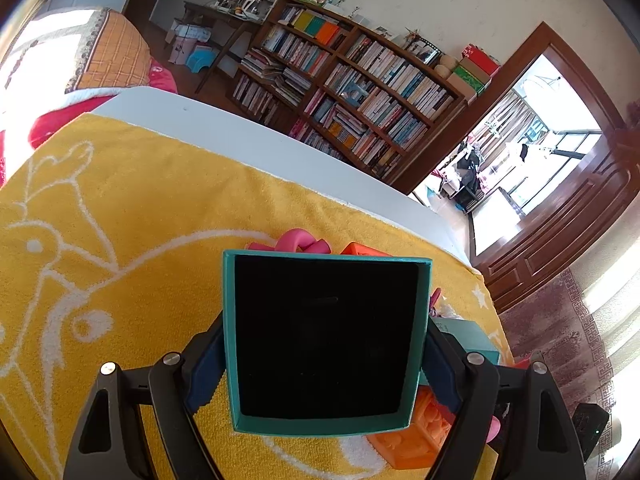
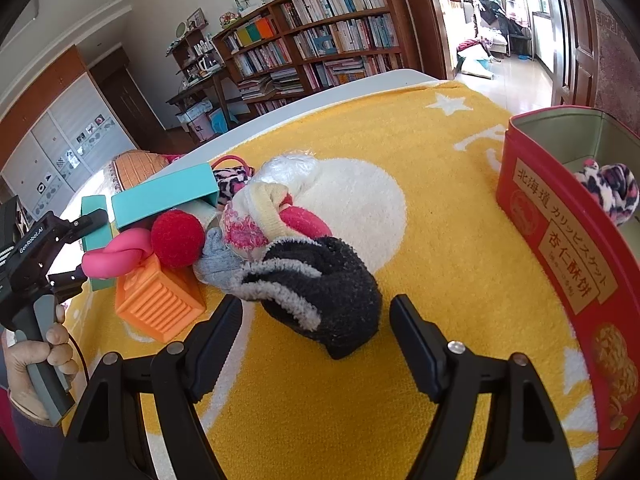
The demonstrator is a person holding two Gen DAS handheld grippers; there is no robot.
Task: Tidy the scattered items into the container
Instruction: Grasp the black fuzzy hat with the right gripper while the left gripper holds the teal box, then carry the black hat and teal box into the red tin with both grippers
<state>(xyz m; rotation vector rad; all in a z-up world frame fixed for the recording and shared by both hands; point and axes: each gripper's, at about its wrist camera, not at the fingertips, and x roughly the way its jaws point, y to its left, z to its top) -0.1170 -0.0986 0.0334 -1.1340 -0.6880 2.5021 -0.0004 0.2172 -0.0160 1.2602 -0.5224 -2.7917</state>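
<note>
1. Left gripper [image 1: 324, 364]: your jaws pinch a teal box [image 1: 326, 340] by its two side walls, its open, black-lined mouth facing the camera. Judged: held by the walls so it can be carried to the tin.
2. Right gripper [image 2: 316, 344]: jaws spread, one on each side of the black sock [image 2: 320, 300], pads apart from it. Judged: lined up to take the sock, which lies nearest the tin's side of the heap.
3. Red tin [image 2: 560, 248], the container: at the right on the yellow towel [image 2: 440, 152] covering the surface, lid off, so items can be dropped in. A spotted pink sock [image 2: 608, 192] already lies inside. Its label reads "北海道", katakana beneath, and "杏仁酥饼".
4. Left of the tin, beyond the black sock: the heap of grey, white and pink socks [image 2: 256, 216], a red pompom [image 2: 176, 240], an orange block [image 2: 160, 304], a pink twisted toy [image 2: 116, 256].
5. Farthest left: the other handset is marked "GenRobot.AI".
</note>
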